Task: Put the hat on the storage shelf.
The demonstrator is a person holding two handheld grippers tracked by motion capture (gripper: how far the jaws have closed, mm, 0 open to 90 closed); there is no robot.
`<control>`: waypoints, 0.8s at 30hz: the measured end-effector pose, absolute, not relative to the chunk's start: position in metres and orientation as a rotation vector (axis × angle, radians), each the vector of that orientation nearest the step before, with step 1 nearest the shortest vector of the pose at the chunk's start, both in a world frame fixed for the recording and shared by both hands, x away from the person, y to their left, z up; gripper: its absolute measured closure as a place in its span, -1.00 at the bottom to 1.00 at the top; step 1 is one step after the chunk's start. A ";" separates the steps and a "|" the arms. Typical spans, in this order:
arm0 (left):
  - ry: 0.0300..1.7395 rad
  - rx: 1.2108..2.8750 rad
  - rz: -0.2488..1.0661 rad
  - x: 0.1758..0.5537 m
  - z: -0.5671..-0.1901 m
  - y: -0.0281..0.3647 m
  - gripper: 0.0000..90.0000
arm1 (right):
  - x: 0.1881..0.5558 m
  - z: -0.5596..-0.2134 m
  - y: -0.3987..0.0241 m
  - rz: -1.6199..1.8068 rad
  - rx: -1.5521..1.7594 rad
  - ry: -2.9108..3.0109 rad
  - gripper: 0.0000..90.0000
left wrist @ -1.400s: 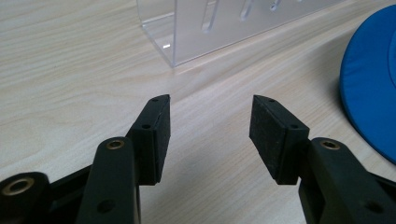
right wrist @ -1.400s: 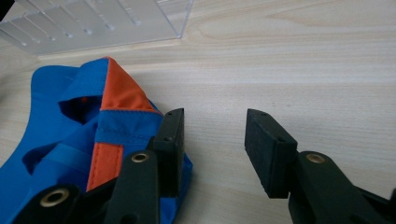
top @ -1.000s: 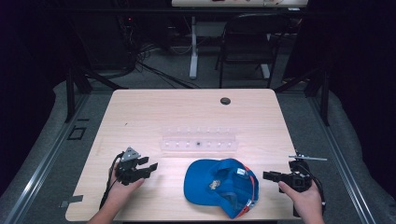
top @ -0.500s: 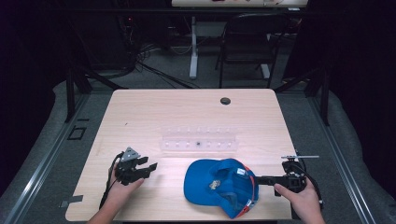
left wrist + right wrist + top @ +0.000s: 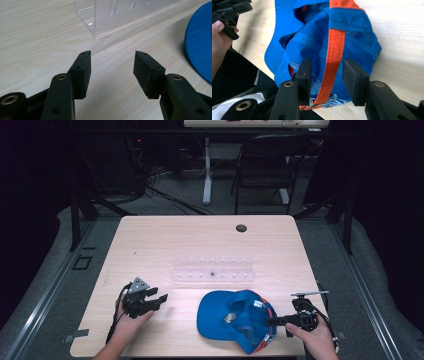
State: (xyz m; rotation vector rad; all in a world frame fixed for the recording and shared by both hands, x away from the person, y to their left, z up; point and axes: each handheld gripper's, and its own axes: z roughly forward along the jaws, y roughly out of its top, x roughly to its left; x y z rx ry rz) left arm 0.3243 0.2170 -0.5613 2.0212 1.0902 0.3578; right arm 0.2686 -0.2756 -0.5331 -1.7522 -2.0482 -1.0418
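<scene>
Step judged: grasp approach on blue baseball cap (image 5: 235, 318), lying at near edge of surface (image 5: 165, 240), in front of clear acrylic rack (image 5: 214, 274).

Right hand-held gripper (image 5: 325, 75): jaws apart, just been closing, orange strap (image 5: 334, 50) straddled, not yet pinched.

Left hand-held gripper (image 5: 111, 67): jaws apart, nothing between, left of cap.

Next judged: right jaws closed on strap.

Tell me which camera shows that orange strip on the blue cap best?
The right gripper view: the orange strip runs close up between the open right gripper. The high view shows the whole cap but just an orange edge; the left gripper view catches only blue brim.
</scene>
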 end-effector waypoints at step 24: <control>1.093 2.016 0.374 0.324 -0.561 0.218 0.09 | 0.272 -0.530 -0.272 -1.011 -1.710 -2.011 0.72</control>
